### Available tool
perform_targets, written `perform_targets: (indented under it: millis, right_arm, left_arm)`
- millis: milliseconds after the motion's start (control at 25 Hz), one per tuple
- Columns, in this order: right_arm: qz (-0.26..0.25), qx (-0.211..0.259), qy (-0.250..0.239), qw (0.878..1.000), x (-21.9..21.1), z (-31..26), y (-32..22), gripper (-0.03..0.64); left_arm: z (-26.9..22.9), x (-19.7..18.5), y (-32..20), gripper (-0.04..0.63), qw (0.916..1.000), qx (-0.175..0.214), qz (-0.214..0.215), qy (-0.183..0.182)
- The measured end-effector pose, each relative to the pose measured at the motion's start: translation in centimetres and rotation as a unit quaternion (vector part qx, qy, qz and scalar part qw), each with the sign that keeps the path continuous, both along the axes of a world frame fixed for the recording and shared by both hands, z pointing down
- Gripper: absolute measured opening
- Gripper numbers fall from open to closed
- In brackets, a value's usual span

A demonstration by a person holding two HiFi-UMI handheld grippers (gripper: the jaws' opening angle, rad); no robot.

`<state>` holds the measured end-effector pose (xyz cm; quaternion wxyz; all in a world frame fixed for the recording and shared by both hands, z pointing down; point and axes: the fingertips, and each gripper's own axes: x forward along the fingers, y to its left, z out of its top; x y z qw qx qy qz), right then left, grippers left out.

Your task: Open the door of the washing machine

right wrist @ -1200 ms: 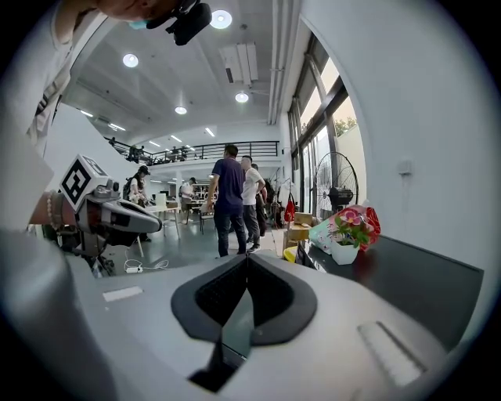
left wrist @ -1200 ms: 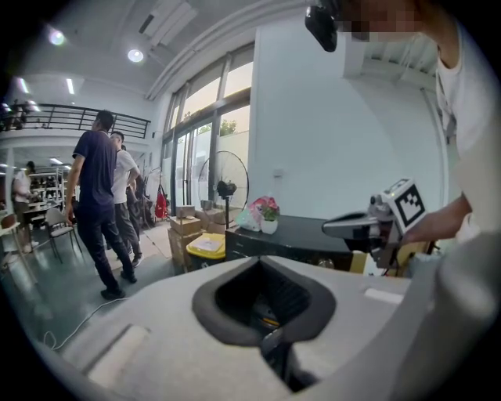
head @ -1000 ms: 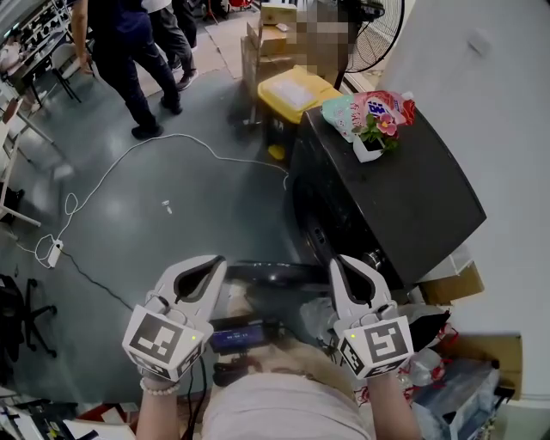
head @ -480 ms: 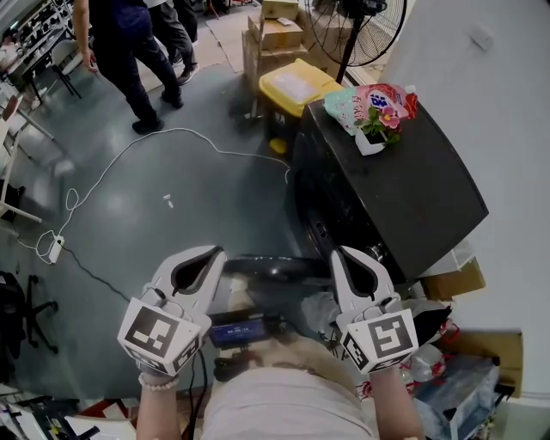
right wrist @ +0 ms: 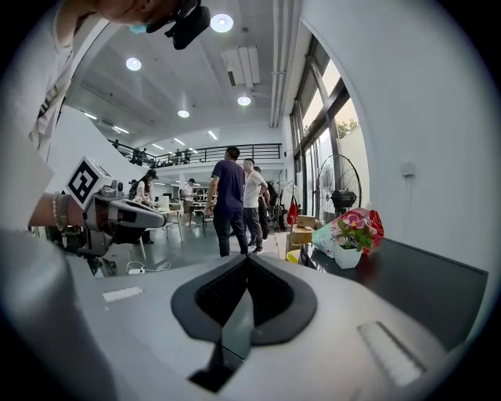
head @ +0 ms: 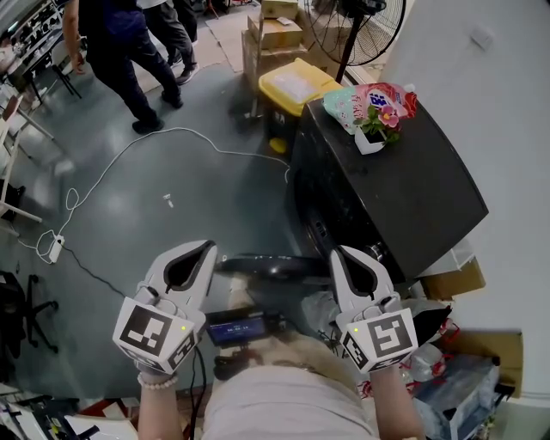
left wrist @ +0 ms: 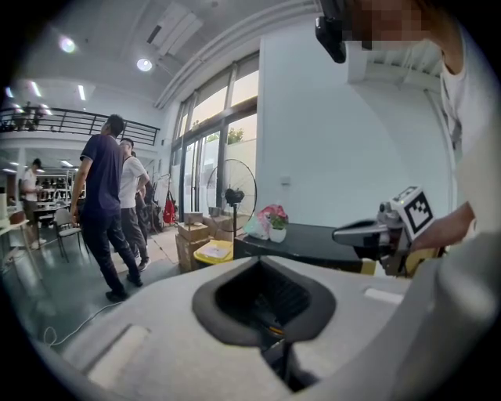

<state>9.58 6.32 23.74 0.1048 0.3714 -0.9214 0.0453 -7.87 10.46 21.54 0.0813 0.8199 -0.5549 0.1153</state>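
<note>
The black washing machine (head: pixel 404 193) stands at the right of the head view, its front (head: pixel 331 219) facing left. A dark rounded panel (head: pixel 266 266), seemingly its door seen edge-on, juts from the front low down, between my two grippers. My left gripper (head: pixel 209 247) is shut and holds nothing, just left of that panel. My right gripper (head: pixel 339 256) is also shut and empty, at the panel's right end beside the machine's lower front. Neither touches the machine as far as I can tell. In the left gripper view the machine's top (left wrist: pixel 305 239) lies ahead, with the right gripper (left wrist: pixel 362 233) beside it.
A pink bag (head: pixel 378 101) and a small flower pot (head: pixel 369 142) sit on the machine. A yellow-lidded bin (head: pixel 296 86), cardboard boxes (head: pixel 271 39) and a standing fan (head: pixel 357 26) are behind it. A white cable (head: pixel 129 159) crosses the floor. People (head: pixel 129 51) stand at the far left.
My left gripper has drifted slightly to the left. The right gripper has kept still. The people at the back have shifted a little.
</note>
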Motion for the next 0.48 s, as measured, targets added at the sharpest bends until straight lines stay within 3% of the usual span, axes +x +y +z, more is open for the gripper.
perform_targets:
  millis: [480]
  right_arm:
    - [-0.009, 0.005, 0.009, 1.000, -0.23, -0.08, 0.01, 0.004]
  left_arm:
    - [-0.64, -0.45, -0.12, -0.003, 0.9998, 0.011, -0.013, -0.003]
